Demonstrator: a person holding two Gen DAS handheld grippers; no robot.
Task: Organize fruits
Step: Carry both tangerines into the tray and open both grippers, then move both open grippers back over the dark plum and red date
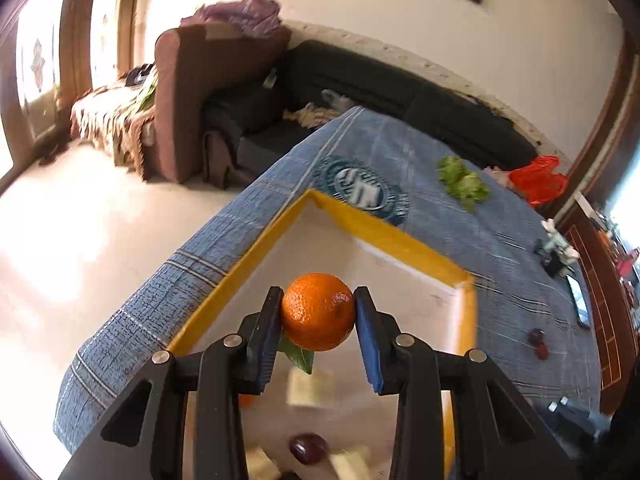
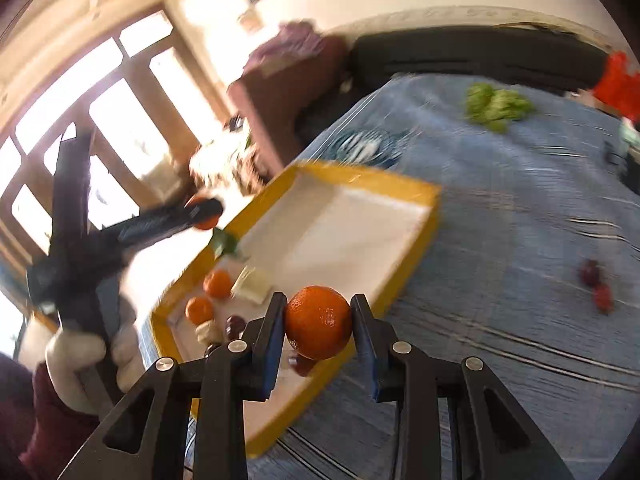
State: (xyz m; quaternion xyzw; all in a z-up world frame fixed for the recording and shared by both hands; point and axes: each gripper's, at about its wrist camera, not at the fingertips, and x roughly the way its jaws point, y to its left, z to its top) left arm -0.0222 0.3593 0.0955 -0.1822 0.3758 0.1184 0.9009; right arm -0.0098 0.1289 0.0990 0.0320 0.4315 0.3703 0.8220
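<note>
I see each gripper, left (image 1: 318, 312) and right (image 2: 319, 328), clamped on its own orange above the yellow-rimmed tray (image 2: 416, 240), whose lower-left end holds two oranges (image 2: 218, 284) and dark plums (image 2: 235, 325).

Your right gripper (image 2: 319, 326) pinching an orange (image 2: 319, 322) over the yellow-rimmed tray (image 2: 416, 236), your gloved left hand (image 2: 86, 360) alongside, blue cloth (image 2: 500, 280) beneath.
</note>
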